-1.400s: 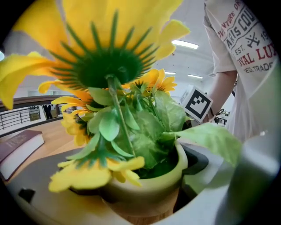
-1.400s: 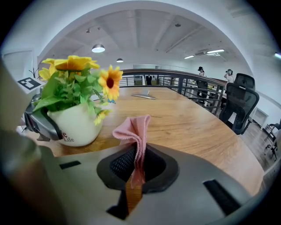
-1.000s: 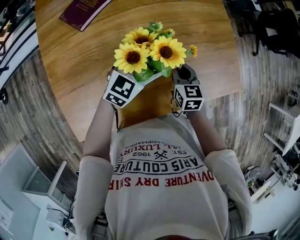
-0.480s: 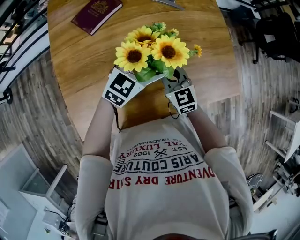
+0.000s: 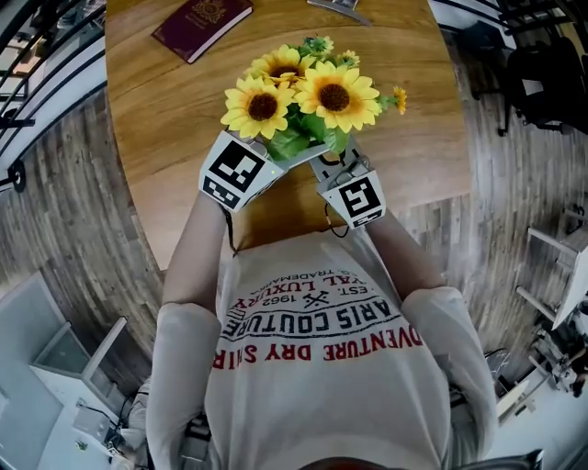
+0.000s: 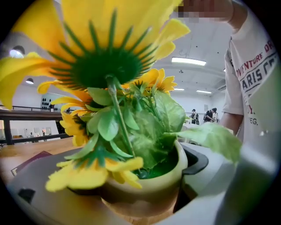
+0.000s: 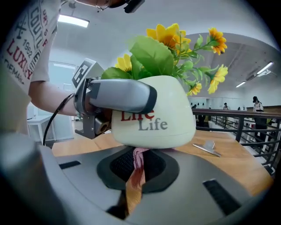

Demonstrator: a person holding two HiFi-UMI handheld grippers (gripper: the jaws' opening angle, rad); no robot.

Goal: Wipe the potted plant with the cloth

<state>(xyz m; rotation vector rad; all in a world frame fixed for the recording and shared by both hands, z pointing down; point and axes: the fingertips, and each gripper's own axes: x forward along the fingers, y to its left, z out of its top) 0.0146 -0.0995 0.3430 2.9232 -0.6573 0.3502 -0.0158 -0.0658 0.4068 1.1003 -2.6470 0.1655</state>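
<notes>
The potted plant is a bunch of sunflowers (image 5: 303, 96) in a cream pot (image 7: 162, 118) printed "Life". My left gripper (image 5: 274, 154) is shut on the pot, one finger (image 7: 120, 94) across its side; in the left gripper view the pot (image 6: 145, 186) sits between the jaws under the leaves. A pink-orange cloth (image 7: 135, 180) is pinched in my right gripper (image 7: 138, 171), and its top edge touches the underside of the pot. From the head view the right gripper (image 5: 329, 167) is tucked under the flowers, and the pot itself is mostly hidden.
A round wooden table (image 5: 165, 119) lies under the plant, its near edge against the person's body. A dark red booklet (image 5: 202, 23) rests at the table's far left. A small metal piece (image 7: 206, 147) lies on the table beyond the pot.
My right gripper has swung in to the left and closed up under the flowers, its marker cube tilting. The left gripper has stayed on the pot.
</notes>
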